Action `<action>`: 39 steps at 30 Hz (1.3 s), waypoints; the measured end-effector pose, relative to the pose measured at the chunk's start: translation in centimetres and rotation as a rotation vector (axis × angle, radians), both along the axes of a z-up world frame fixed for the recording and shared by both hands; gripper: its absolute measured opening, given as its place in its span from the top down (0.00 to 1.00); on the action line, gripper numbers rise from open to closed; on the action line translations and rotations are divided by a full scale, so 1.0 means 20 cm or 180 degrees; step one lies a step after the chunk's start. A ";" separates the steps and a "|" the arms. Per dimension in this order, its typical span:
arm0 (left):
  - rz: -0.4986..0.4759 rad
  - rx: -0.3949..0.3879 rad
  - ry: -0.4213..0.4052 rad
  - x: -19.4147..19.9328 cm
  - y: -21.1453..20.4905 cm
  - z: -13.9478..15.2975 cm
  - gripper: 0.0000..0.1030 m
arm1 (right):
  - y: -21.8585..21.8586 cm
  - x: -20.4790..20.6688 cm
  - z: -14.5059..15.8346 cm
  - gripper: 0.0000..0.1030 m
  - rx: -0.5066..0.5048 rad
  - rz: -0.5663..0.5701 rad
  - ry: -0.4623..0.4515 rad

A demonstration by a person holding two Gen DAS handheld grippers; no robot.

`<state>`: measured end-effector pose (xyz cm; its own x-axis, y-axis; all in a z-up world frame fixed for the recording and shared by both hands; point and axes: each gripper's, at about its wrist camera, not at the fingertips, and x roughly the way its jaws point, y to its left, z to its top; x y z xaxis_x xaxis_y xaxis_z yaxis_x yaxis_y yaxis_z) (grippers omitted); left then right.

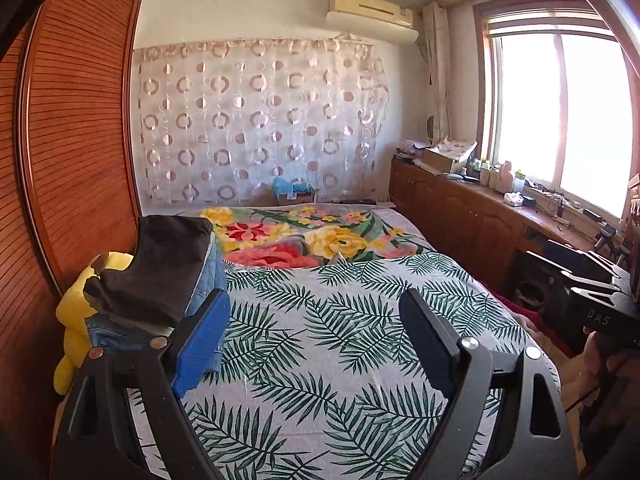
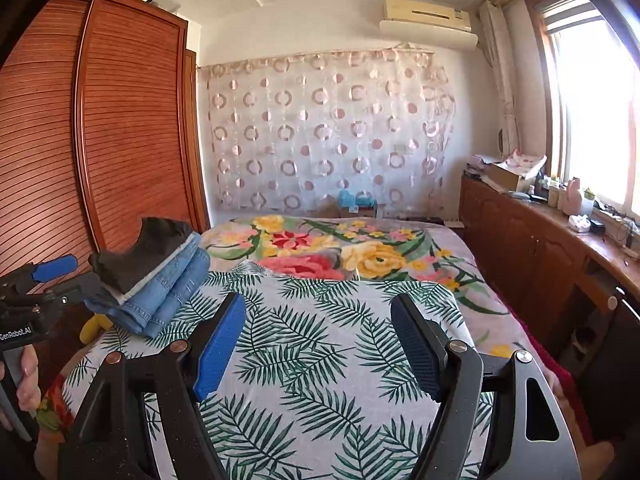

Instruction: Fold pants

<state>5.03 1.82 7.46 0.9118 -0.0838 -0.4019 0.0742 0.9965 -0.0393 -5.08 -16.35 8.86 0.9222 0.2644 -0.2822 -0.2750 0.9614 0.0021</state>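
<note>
Hovering over the leaf-print bedspread point(image 1: 320, 340), the left gripper point(image 1: 316, 340) is standing wide with nothing between its jaws; the right gripper point(image 2: 320, 344) is gaping likewise, empty. Ahead and to the left of both, a stack of folded pants point(image 2: 160, 276) is sitting near the bed's edge: blue jeans below, one dark pair on top; how many jeans are stacked is hard to count. Only the left view is showing the yellow plush toy point(image 1: 76, 312) in any fullness; the right view is catching just a sliver. Each camera is glimpsing the other gripper at its frame edge, partly cut off. Beyond, a floral blanket point(image 2: 320, 248) is covering the bed's far half.
</note>
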 end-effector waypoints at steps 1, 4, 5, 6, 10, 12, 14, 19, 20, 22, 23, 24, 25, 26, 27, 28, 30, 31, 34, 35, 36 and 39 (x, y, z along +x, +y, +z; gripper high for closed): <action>0.0002 0.0003 -0.0007 0.00 0.00 0.00 0.16 | 0.00 0.00 0.00 0.25 0.0002 -0.0003 -0.0005; 0.0011 0.0013 -0.0015 0.00 0.00 0.00 0.16 | 0.00 0.02 -0.02 0.26 0.0009 -0.0001 -0.0005; 0.0010 0.0015 -0.0013 0.00 0.00 0.00 0.16 | -0.01 0.02 -0.02 0.25 0.0008 -0.0005 -0.0008; 0.0005 0.0011 -0.0011 0.00 0.00 0.00 0.16 | -0.01 0.02 -0.02 0.25 0.0012 -0.0006 -0.0014; 0.0006 0.0014 -0.0013 0.00 0.00 0.01 0.16 | -0.02 0.02 -0.03 0.25 0.0015 -0.0013 -0.0019; 0.0013 0.0016 -0.0014 0.00 0.00 0.00 0.16 | -0.02 0.02 -0.02 0.25 0.0016 -0.0008 -0.0021; 0.0012 0.0017 -0.0012 0.00 0.00 0.00 0.16 | -0.02 0.02 -0.02 0.25 0.0015 -0.0011 -0.0025; 0.0014 0.0016 -0.0016 0.00 0.00 0.00 0.16 | -0.02 0.02 -0.02 0.25 0.0014 -0.0012 -0.0033; 0.0018 0.0013 -0.0019 0.00 0.00 0.00 0.16 | -0.02 0.02 -0.02 0.25 0.0013 -0.0012 -0.0032; 0.0017 0.0018 -0.0020 -0.01 0.00 0.00 0.16 | -0.02 0.02 -0.03 0.25 0.0016 -0.0014 -0.0035; 0.0019 0.0020 -0.0020 0.00 0.00 0.00 0.16 | -0.02 0.02 -0.03 0.25 0.0014 -0.0014 -0.0036; 0.0022 0.0024 -0.0020 0.00 0.00 0.00 0.16 | -0.03 0.02 -0.03 0.25 0.0013 -0.0014 -0.0035; 0.0019 0.0022 -0.0022 -0.01 0.00 0.00 0.16 | -0.03 0.02 -0.03 0.25 0.0016 -0.0012 -0.0034; 0.0024 0.0027 -0.0024 0.00 0.00 0.00 0.16 | -0.03 0.02 -0.03 0.25 0.0017 -0.0008 -0.0037; 0.0026 0.0024 -0.0023 -0.01 0.01 0.00 0.16 | -0.03 0.02 -0.03 0.25 0.0015 -0.0008 -0.0038; 0.0025 0.0018 -0.0024 -0.01 0.02 0.01 0.16 | -0.03 0.02 -0.03 0.25 0.0015 -0.0008 -0.0037; 0.0026 0.0024 -0.0026 -0.01 0.01 0.00 0.16 | -0.04 0.02 -0.03 0.25 0.0021 -0.0004 -0.0038; 0.0029 0.0026 -0.0027 -0.01 0.01 0.00 0.16 | -0.04 0.02 -0.03 0.25 0.0019 -0.0004 -0.0040; 0.0027 0.0025 -0.0026 -0.01 0.01 0.01 0.16 | -0.04 0.02 -0.04 0.25 0.0025 -0.0002 -0.0044; 0.0027 0.0026 -0.0026 -0.01 0.01 0.00 0.16 | -0.04 0.02 -0.04 0.25 0.0027 -0.0002 -0.0047; 0.0027 0.0026 -0.0031 -0.01 0.01 0.00 0.16 | -0.04 0.02 -0.04 0.25 0.0027 -0.0001 -0.0048; 0.0026 0.0027 -0.0030 -0.01 0.01 0.00 0.16 | -0.04 0.02 -0.04 0.25 0.0023 -0.0004 -0.0054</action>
<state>4.86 2.04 7.53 0.9163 -0.0728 -0.3938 0.0663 0.9973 -0.0301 -4.75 -17.22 8.06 0.9271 0.2654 -0.2646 -0.2740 0.9617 0.0045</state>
